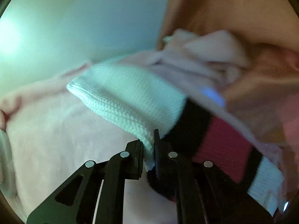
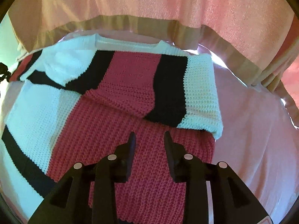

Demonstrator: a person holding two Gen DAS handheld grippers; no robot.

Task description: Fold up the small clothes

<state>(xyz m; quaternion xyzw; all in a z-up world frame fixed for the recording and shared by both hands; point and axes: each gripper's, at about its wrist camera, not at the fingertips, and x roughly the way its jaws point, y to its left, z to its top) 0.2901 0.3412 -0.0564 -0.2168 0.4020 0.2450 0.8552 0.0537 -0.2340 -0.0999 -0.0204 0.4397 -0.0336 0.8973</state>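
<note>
A knitted sweater [image 2: 130, 78] with white, black and pink stripes lies partly folded on a pink sheet [image 2: 252, 140]. My left gripper [image 1: 148, 149] is shut on a white knitted edge of the sweater [image 1: 127, 97] and holds it lifted above the sheet; black and pink stripes trail to the right. My right gripper [image 2: 148, 140] is open and empty, hovering just over the pink middle panel of the sweater. The left view is blurred.
The pink sheet [image 1: 56, 140] covers the surface. A pale wall [image 1: 74, 28] stands behind at the left. A peach-pink curtain [image 2: 186, 5] hangs behind the surface, and rumpled pale fabric [image 1: 211, 56] lies near it.
</note>
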